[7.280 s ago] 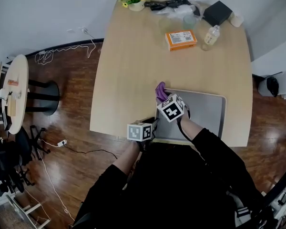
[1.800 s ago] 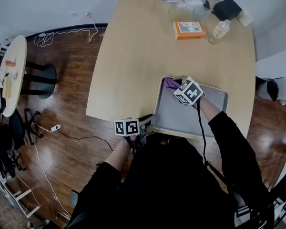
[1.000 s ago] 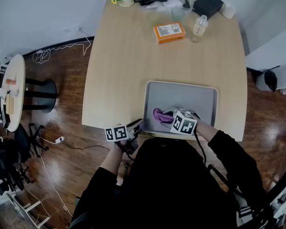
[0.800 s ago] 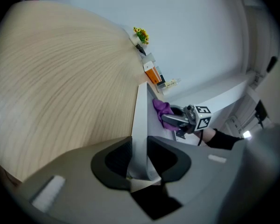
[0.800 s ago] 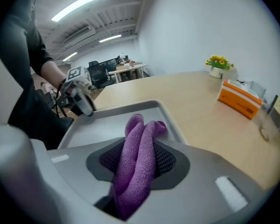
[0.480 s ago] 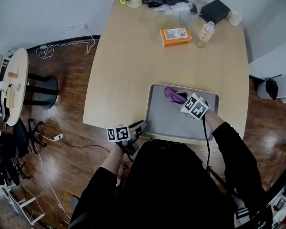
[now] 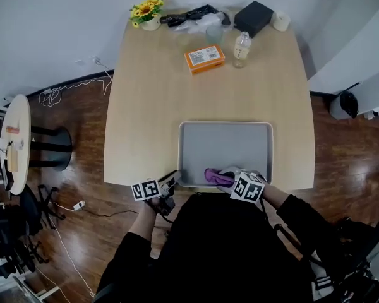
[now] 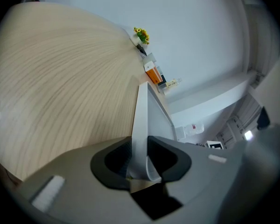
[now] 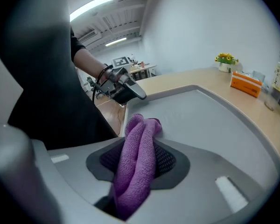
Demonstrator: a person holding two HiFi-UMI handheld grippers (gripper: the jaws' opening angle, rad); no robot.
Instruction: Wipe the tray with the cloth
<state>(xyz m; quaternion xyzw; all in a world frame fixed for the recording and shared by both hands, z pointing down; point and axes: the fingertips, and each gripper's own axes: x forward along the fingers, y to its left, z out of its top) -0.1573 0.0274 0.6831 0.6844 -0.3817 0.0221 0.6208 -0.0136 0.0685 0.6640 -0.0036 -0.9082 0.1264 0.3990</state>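
I note purple cloth [image 7: 215, 175] bunched on tray [image 7: 227, 145] floor, at near edge, left of middle. My right gripper [image 9: 139, 143] clamps it: fabric squeezed between both pads, free end touching tray. Grey tray lies flat on table [image 7: 145, 118], by front edge. My left gripper [image 8: 140, 150] pinches tray's near left corner rim, jaws tight on it. Far end of table, well apart: orange box [image 7: 204, 59], bottle [image 7: 241, 45], flowers [image 7: 146, 11], black box [image 7: 252, 17].
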